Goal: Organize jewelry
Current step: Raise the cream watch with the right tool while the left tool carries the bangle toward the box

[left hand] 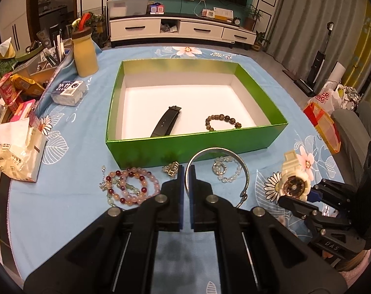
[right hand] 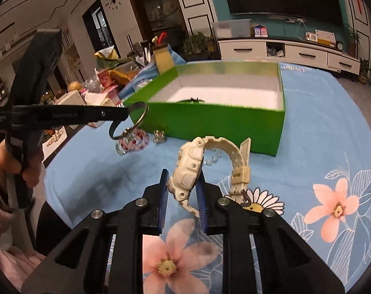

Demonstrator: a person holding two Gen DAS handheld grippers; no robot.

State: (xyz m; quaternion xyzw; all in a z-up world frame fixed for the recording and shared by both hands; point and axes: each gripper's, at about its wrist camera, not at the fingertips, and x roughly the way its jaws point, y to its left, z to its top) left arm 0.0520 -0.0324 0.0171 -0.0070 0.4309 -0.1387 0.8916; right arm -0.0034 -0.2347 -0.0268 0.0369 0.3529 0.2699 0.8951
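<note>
My left gripper [left hand: 186,174] is shut on a silver bangle [left hand: 244,169] and holds it above the cloth in front of the green box [left hand: 190,147]; the bangle also shows in the right wrist view [right hand: 142,115]. My right gripper [right hand: 183,178] is shut on a cream watch [right hand: 187,169], also seen in the left wrist view [left hand: 294,178]. Inside the box lie a black strap [left hand: 165,122] and a brown bead bracelet [left hand: 222,121]. A pink bead bracelet [left hand: 131,187], a clear bead bracelet [left hand: 225,169] and a small gold piece [left hand: 171,169] lie on the cloth.
A yellow bottle [left hand: 85,54], a clear plastic box [left hand: 67,93], a tissue pack [left hand: 18,152] and snack packets [left hand: 16,88] crowd the table's left side. An orange tray [left hand: 325,127] sits off the right edge. The blue floral tablecloth [right hand: 320,171] covers the table.
</note>
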